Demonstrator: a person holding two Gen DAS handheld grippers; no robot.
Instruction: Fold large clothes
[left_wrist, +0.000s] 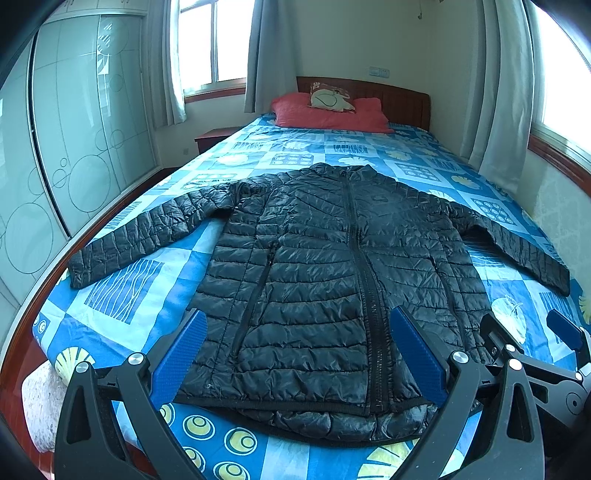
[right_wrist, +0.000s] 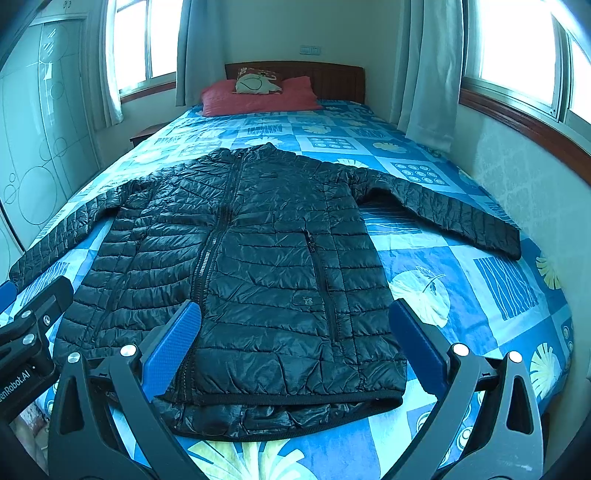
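Jacket: I see a black quilted puffer jacket (left_wrist: 325, 280) spread front-up and zipped over the centre of both views, collar toward the top of the frame, hem at the bottom edge nearest my tools.
Bed: it lies on a blue patterned bedspread (left_wrist: 122, 291); a red pillow (left_wrist: 328, 114) sits at the upper centre by the headboard.
Sleeves: the left sleeve (left_wrist: 136, 236) runs out to mid-left in the left wrist view; the right sleeve (right_wrist: 454, 218) reaches mid-right in the right wrist view.
Left gripper (left_wrist: 297, 354): spread wide, holding nothing, poised over the hem.
Right gripper (right_wrist: 293, 338): likewise wide apart and empty, over the hem's right half.
Handling: I judge it light, soft and puffy, with a shiny shell likely to slip; it will spring back after a fold.
Where to grip: I would pinch a cuff or the firmer hem band, not the slick padded panels.
Containers: none in view; I cannot tell what the zipped pockets hold.
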